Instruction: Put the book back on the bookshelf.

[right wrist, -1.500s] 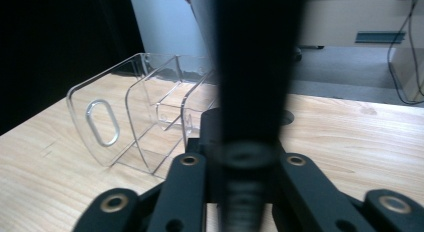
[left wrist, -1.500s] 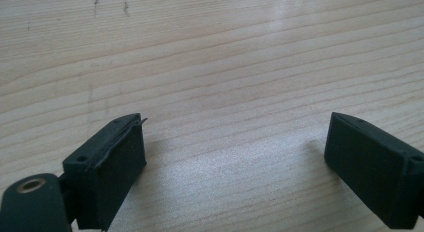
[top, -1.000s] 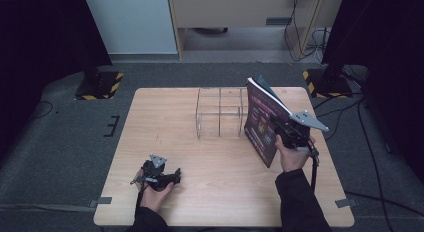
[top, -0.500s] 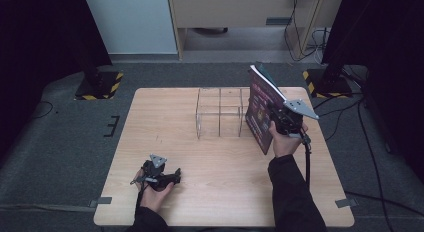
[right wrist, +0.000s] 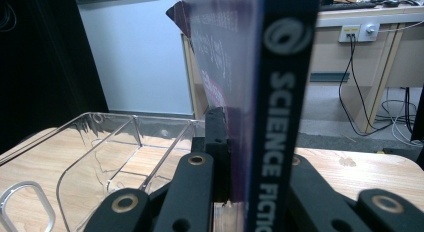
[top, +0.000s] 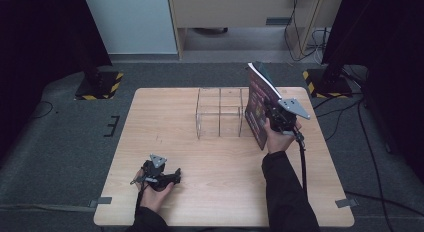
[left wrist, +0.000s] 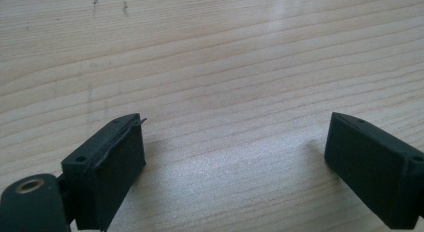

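Book (top: 257,104) carried left beside clear rack (top: 220,113), right gripper (top: 278,117) pinching it, "SCIENCE FICTION" spine up close, left gripper (left wrist: 235,157) spread

Your table (top: 210,192) is pale wood, smooth with a soft sheen. The book (top: 257,104) has a glossy paper cover. The rack (top: 220,114) is clear glossy plastic. Your gripper pads (left wrist: 117,162) look matt black plastic.

Black two-jaw tool (top: 159,175), grey three-cornered plate, dark sleeves.
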The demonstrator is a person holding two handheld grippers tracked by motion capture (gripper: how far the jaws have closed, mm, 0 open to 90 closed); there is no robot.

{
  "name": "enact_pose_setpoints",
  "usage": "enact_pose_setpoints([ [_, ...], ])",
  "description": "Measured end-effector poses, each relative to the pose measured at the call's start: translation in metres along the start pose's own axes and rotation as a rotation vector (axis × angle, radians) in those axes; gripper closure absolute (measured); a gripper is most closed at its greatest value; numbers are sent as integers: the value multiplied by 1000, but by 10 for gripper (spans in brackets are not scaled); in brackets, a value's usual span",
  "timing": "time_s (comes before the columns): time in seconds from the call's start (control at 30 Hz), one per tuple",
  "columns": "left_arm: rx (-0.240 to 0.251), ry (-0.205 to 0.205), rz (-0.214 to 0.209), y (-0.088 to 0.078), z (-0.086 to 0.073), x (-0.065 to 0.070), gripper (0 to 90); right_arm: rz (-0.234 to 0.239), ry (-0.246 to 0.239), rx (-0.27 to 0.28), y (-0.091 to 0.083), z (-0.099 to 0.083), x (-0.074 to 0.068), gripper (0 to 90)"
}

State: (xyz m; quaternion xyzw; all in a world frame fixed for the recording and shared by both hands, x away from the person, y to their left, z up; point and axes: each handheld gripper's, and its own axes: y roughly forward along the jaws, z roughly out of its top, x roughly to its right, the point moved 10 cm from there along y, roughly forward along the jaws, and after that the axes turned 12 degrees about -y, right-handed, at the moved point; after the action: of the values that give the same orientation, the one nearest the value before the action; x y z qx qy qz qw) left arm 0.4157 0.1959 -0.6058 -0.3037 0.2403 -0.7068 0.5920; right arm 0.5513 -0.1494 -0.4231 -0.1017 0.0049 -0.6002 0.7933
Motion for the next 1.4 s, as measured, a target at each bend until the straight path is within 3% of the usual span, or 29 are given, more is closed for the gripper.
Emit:
enact_pose_setpoints([
  [0.4,0,0,0,0,0,0,82,2,-3,7,0,-8,-2,819],
  [0.67,0,0,0,0,0,0,82,13,-5,-13,-1,-10,-1,665],
  [0.8,0,0,0,0,0,0,81,21,-10,-21,-1,-11,-2,681],
  [0.83,0,0,0,0,0,0,81,34,-11,-25,-2,-11,-3,731],
  [0.93,0,0,0,0,0,0,81,38,5,-26,-3,-9,-2,777],
  [1.13,0,1,0,0,0,0,81,22,48,-36,-3,-7,3,762],
  [1.4,0,-1,-1,0,0,0,81,4,61,-37,-6,-5,10,650],
])
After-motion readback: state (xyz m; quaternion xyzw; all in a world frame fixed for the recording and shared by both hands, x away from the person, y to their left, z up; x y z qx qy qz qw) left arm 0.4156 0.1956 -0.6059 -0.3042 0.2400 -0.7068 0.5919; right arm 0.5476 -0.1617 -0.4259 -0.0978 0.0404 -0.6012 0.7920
